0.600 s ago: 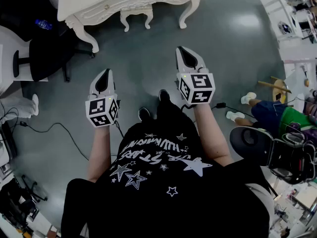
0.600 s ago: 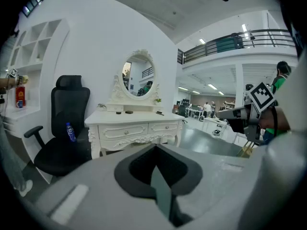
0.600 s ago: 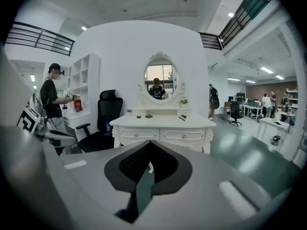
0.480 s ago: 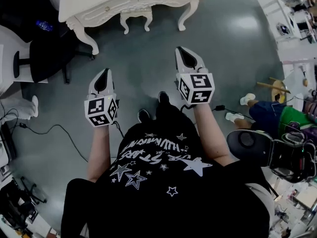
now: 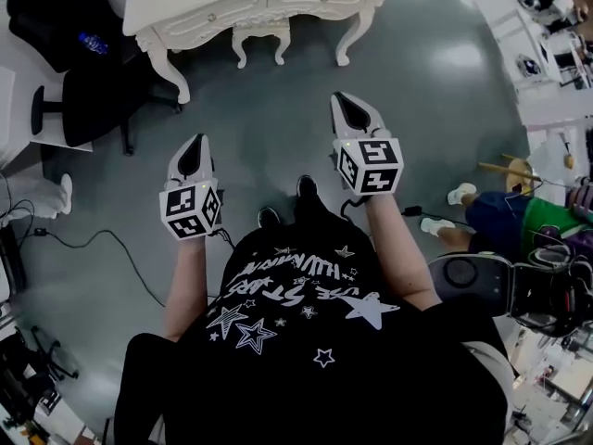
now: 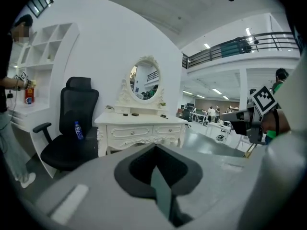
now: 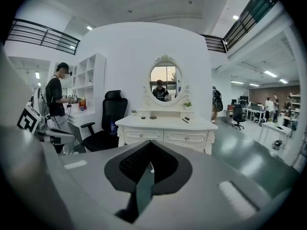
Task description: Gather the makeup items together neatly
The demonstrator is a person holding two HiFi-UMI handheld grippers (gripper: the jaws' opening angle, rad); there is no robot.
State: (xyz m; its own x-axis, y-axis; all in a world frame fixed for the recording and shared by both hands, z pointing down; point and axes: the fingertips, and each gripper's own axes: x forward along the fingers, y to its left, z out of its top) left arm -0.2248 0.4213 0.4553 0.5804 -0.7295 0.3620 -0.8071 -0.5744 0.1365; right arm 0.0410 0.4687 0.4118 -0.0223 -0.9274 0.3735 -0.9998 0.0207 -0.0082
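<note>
The left gripper (image 5: 195,151) and the right gripper (image 5: 350,109) are both shut. Each one has its jaws pressed together with nothing between them. The person holds them out in front of the body, side by side but apart. Both tip a little down toward the gray floor (image 5: 278,109). It looks like they are closed and empty because there is nothing near enough to grab yet.

The makeup items (image 7: 152,117) are small dark things, too little to name one by one. They sit spread out on top of the white dressing table (image 7: 165,134), just under the oval mirror (image 7: 165,83). The table is straight ahead of both pairs of jaws and well apart from them, so no item can be reached from here.

A little white stool (image 5: 258,35) is tucked under the table. A black office chair (image 7: 108,123) stands off to the left of the jaws, with a blue bottle (image 7: 112,127) resting on its seat.

I think the gathering has not started. The person likely has to walk up to the table first, and then open the jaws to pick up or push the little things closer together.
</note>
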